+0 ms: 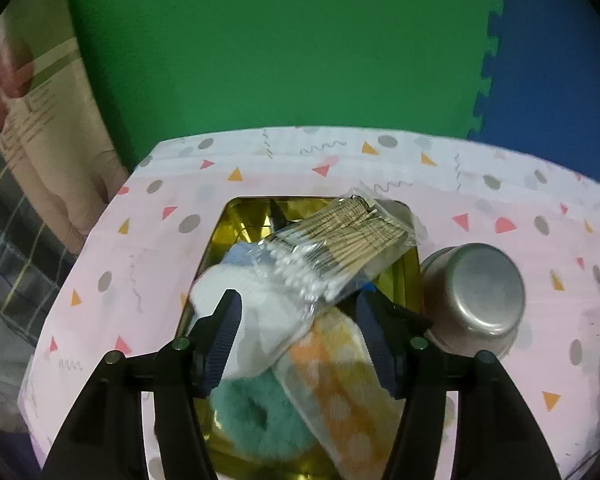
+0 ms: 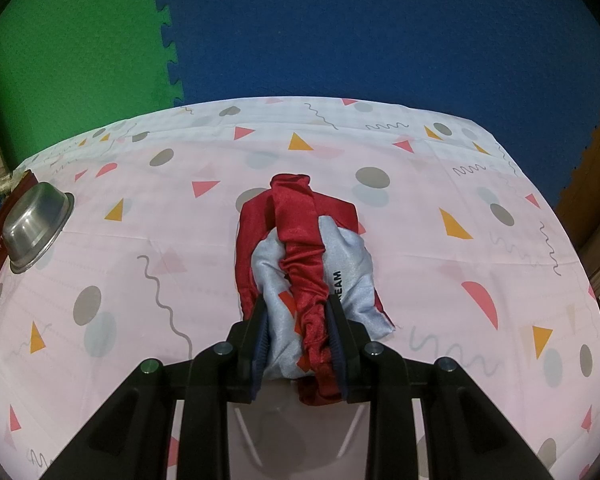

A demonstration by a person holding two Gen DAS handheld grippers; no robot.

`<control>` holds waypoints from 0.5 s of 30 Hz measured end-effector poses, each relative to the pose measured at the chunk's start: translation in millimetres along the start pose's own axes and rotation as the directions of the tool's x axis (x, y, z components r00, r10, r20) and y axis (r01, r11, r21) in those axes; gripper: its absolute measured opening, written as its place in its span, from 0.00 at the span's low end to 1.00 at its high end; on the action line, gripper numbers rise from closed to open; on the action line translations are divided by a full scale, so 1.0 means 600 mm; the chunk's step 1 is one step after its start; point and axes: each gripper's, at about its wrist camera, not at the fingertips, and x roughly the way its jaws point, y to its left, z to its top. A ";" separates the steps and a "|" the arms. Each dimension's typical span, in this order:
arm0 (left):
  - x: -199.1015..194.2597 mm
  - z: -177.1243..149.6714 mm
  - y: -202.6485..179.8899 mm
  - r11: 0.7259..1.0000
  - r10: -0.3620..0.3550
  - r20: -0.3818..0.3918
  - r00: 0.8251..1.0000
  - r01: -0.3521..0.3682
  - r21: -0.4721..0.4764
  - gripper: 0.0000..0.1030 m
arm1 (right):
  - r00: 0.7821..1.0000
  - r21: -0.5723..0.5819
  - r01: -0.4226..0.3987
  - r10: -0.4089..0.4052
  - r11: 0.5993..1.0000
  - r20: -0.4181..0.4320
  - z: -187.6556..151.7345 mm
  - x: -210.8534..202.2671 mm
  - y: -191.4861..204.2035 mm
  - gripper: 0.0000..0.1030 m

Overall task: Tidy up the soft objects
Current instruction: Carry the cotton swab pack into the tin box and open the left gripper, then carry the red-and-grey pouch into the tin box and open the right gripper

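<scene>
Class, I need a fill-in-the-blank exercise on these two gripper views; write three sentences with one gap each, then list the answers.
1. The bag of cotton swabs lies across the top of the ____ tin.
2. The steel bowl beside the tin stands ____ on the tablecloth.
3. The right gripper is shut on a red and ____ cloth bundle, while the left gripper is open.

Answers: gold; upside down; grey
</scene>
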 end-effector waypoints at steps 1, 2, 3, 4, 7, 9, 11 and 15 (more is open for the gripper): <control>-0.012 -0.006 0.005 1.000 0.000 0.012 1.000 0.000 -0.016 0.59 | 1.000 0.000 0.000 0.000 1.000 0.000 0.000 0.000 0.000 0.28; -0.020 -0.010 0.008 1.000 0.003 0.017 1.000 -0.002 -0.026 0.60 | 1.000 0.000 0.000 0.000 1.000 0.000 0.000 0.000 0.000 0.28; -0.030 -0.017 0.012 0.999 0.005 0.023 1.000 -0.004 -0.036 0.61 | 1.000 -0.001 0.001 -0.001 1.000 0.000 0.000 0.000 0.000 0.28; -0.041 -0.026 0.016 0.999 0.006 0.032 0.999 -0.005 -0.049 0.61 | 1.000 -0.001 0.001 -0.001 1.000 0.000 0.000 0.000 0.000 0.28; -0.067 -0.051 0.025 0.998 0.012 0.055 0.998 -0.008 -0.062 0.63 | 1.000 0.003 -0.003 0.003 1.000 0.001 0.000 0.000 -0.001 0.28; -0.080 -0.065 0.030 0.998 0.034 0.071 0.997 -0.030 -0.059 0.64 | 1.000 0.002 -0.003 0.003 1.000 0.002 -0.001 0.000 -0.001 0.28; -0.094 -0.084 0.033 0.997 0.063 0.088 0.994 -0.058 -0.051 0.64 | 1.000 0.001 -0.001 0.001 1.000 0.003 -0.001 -0.001 -0.001 0.28; -0.108 -0.111 0.039 0.996 0.081 0.102 0.991 -0.076 -0.044 0.66 | 1.000 -0.001 0.004 -0.004 1.000 0.012 -0.001 -0.004 -0.003 0.25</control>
